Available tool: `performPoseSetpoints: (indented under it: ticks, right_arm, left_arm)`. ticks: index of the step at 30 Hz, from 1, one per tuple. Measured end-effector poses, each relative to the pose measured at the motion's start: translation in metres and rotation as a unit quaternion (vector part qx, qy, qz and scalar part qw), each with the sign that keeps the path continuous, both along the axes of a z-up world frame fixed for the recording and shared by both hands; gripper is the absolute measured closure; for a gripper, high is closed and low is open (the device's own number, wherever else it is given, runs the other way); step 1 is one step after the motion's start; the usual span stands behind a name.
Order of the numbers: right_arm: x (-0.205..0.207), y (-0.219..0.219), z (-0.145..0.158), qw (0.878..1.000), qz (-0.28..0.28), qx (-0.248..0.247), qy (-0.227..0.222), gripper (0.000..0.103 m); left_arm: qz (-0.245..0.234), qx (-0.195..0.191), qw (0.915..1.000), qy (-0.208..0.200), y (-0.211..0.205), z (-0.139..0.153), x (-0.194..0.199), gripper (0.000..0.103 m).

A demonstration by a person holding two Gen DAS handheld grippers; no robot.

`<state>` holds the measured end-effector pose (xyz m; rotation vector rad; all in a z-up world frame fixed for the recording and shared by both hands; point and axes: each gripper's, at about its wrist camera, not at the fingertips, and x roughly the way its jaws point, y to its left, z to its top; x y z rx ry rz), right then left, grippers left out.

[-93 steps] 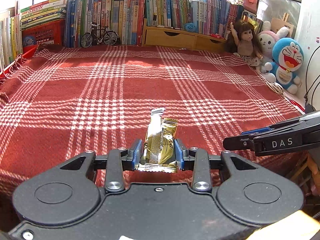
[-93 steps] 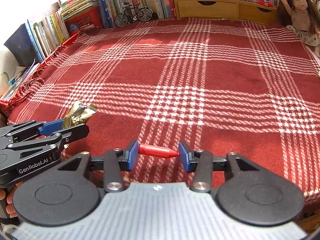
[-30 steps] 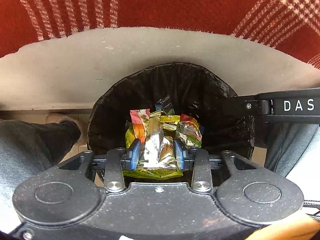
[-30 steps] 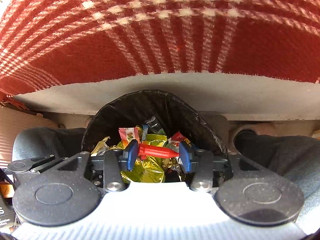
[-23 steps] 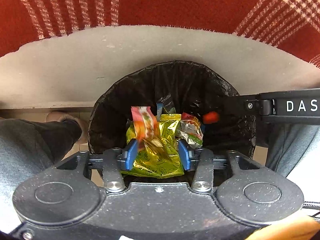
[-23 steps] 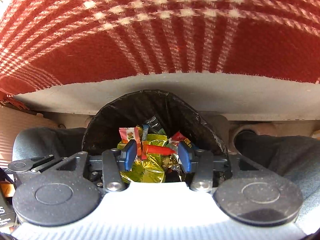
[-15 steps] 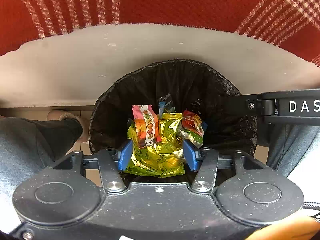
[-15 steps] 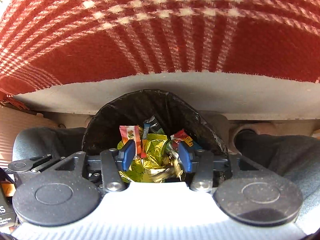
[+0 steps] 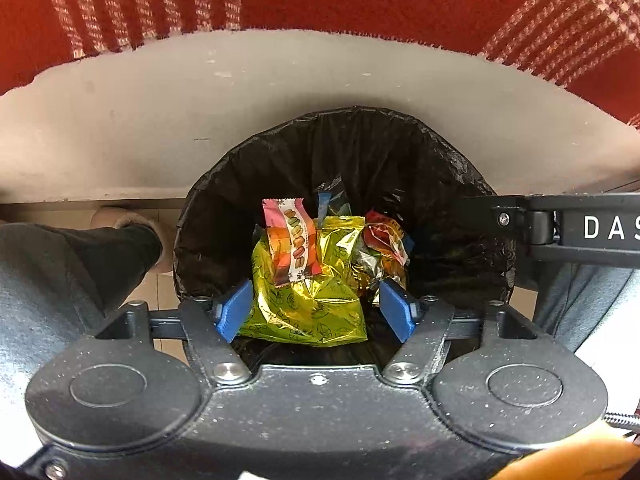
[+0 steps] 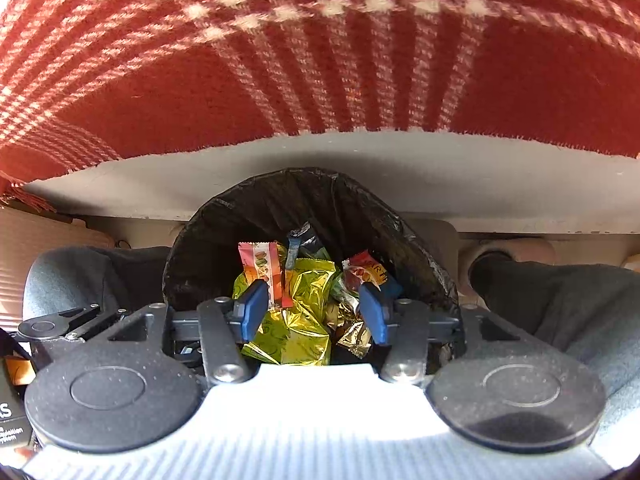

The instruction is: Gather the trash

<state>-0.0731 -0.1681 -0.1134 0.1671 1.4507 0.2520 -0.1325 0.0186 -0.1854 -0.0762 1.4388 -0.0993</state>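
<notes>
left wrist view: the left tongs [image 9: 316, 306] hang straight down over the round bin lined with a black plastic bag [image 9: 440, 168], jaws opening and nothing pinched between the blue pads. the task's trash lies below in the bin: a crumpled yellow-green foil packet [image 9: 308, 304], a pink-and-orange macaron sweet wrapper [image 9: 292, 240] on top of it, and a red-and-silver crinkled wrapper [image 9: 386, 246] to the right. the right tongs' black arm crosses the bin's right rim. the likely risk here is a pad or arm catching the loose liner on the way up and dragging it, or tipping the bin.

right wrist view: the right tongs [image 10: 314, 312] tilt steeply over the same bin, jaws opening and empty, with the wrappers heaped beneath. the grey bench edge [image 10: 480, 184] under the red-and-white checked woven cloth [image 10: 320, 60] sits just beyond the bin's far rim; lifting carelessly could knock it or snag the cloth's hem.
</notes>
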Motion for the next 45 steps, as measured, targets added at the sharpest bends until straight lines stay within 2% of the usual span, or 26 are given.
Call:
performPoseSetpoints:
  ticks: [6, 13, 15, 17, 28, 34, 45]
  right_arm:
    - [0.000, 0.000, 0.000, 1.000, 0.000, 0.000, 0.000, 0.038]
    - [0.000, -0.001, 0.000, 1.000, 0.000, 0.000, 0.000, 0.038]
    - [0.000, -0.001, 0.000, 1.000, 0.000, 0.000, 0.000, 0.038]
    - [0.000, -0.001, 0.001, 1.000, 0.000, 0.000, 0.000, 0.038]
    - [0.000, -0.001, -0.001, 1.000, 0.001, -0.002, 0.000, 0.038]
    - [0.000, 0.000, -0.001, 1.000, 0.003, -0.003, -0.001, 0.038]
    - [0.000, 0.000, -0.001, 1.000, 0.002, -0.004, 0.000, 0.038]
  left_arm:
    - [0.001, 0.012, 0.9999, 0.000, -0.001, -0.002, 0.000, 0.020]
    - [-0.001, 0.017, 0.9998, -0.004, 0.001, -0.003, 0.000, 0.015]
    - [0.000, 0.018, 0.9998, -0.007, 0.001, -0.002, 0.000, 0.007]
    - [-0.001, 0.025, 0.9996, -0.013, 0.000, -0.001, 0.000, 0.004]
    - [-0.004, 0.043, 0.9990, -0.011, -0.002, -0.004, 0.001, 0.000]
    - [-0.002, 0.033, 0.9994, -0.008, 0.000, -0.006, 0.000, 0.000]
    - [0.000, 0.028, 0.9996, 0.007, 0.001, -0.012, 0.001, 0.006]
